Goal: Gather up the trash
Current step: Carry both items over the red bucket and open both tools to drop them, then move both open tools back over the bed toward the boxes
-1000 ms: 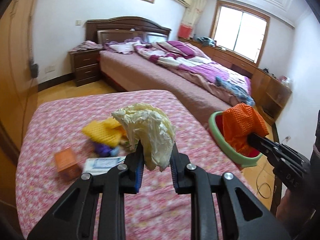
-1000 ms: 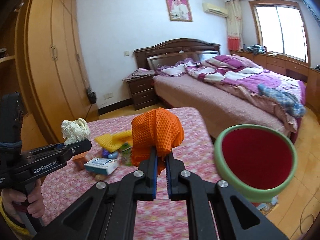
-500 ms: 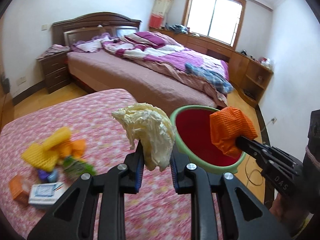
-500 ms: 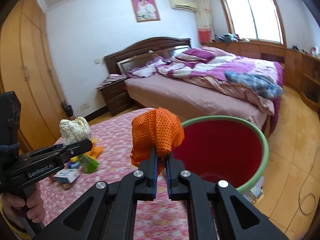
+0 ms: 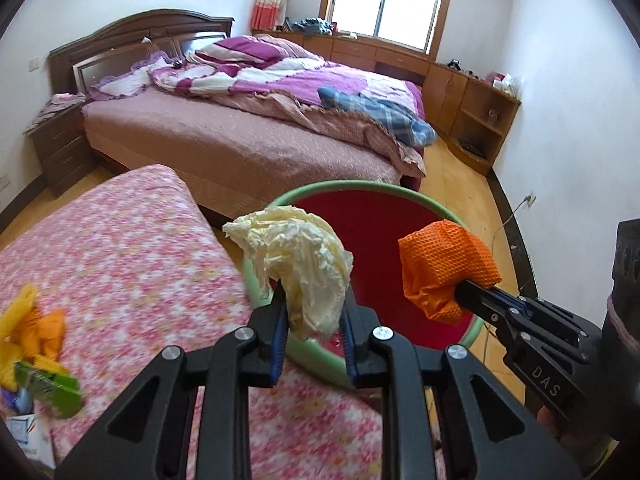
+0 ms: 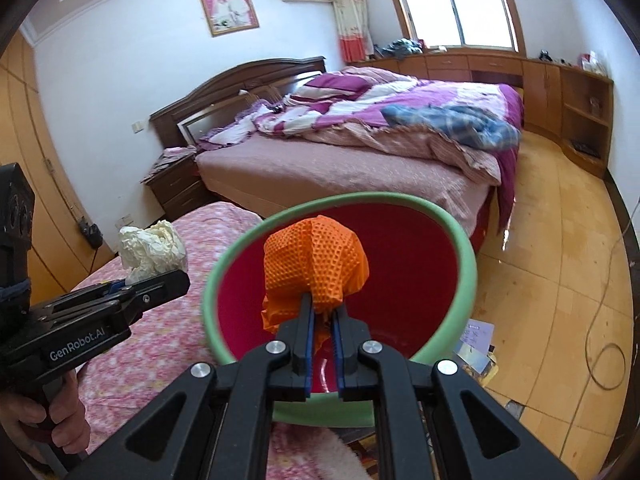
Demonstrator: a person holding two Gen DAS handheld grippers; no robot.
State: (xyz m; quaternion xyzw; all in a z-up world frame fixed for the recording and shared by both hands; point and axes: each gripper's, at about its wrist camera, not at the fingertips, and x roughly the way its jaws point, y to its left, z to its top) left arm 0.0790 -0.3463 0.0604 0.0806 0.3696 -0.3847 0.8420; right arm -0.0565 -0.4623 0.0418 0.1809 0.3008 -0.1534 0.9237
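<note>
My left gripper (image 5: 314, 320) is shut on a crumpled cream paper wad (image 5: 298, 260), held over the near rim of a red bin with a green rim (image 5: 360, 190). My right gripper (image 6: 322, 320) is shut on an orange mesh wad (image 6: 314, 258), held over the bin's opening (image 6: 470, 264). The right gripper with the orange wad (image 5: 446, 268) shows at the right of the left wrist view. The left gripper with the cream wad (image 6: 154, 248) shows at the left of the right wrist view.
A table with a pink floral cover (image 5: 120, 240) lies left of the bin, with yellow, orange and green trash (image 5: 36, 340) and a small box at its left edge. A large bed (image 5: 260, 128) stands behind. Papers (image 6: 476, 340) and a cable lie on the wooden floor.
Both grippers have swung right from the table toward the bin. The orange wad is now over the bin's opening and the cream wad is at its rim. Both stay shut.
</note>
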